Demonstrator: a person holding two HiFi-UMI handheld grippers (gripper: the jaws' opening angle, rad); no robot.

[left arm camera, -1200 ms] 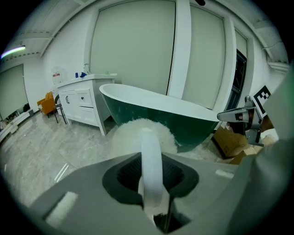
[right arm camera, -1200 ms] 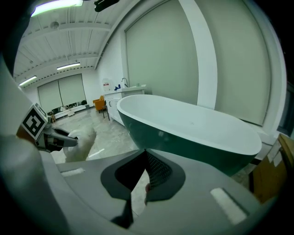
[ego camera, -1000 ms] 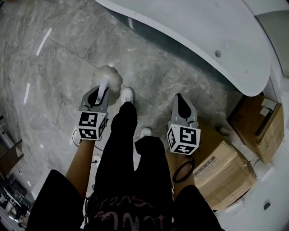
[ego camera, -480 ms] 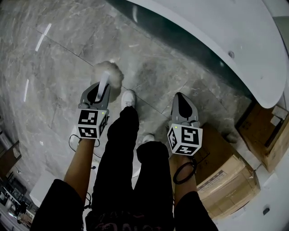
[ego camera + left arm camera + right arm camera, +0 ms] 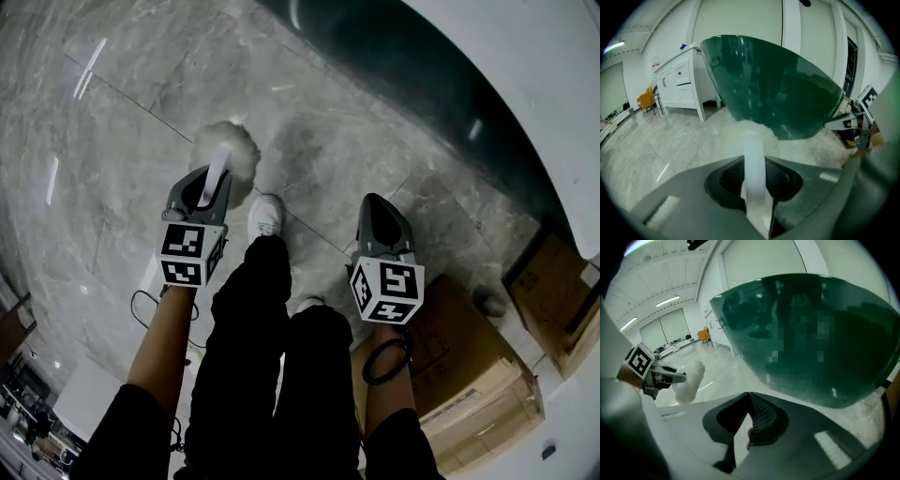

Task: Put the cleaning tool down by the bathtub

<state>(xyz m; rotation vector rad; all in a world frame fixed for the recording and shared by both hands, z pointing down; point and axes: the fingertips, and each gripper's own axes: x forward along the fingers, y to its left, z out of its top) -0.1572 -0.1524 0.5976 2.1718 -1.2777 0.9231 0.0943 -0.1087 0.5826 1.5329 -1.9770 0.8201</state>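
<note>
Cleaning tool (image 5: pixel 228 153) not yet down: the left gripper (image 5: pixel 207 195) clamps its white handle, with the fluffy head off the floor (image 5: pixel 112 122) and near the bathtub (image 5: pixel 469 103). Right gripper (image 5: pixel 380 223) is closed on nothing. Left to do, as I judge it: lower the tool beside the tub and release.

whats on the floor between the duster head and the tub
Nothing: only bare marble floor lies between the duster and the dark green bathtub wall. The head view shows this stretch most clearly.

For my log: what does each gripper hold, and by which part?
The left gripper grips the fluffy duster by its white handle; the right gripper holds nothing.
</note>
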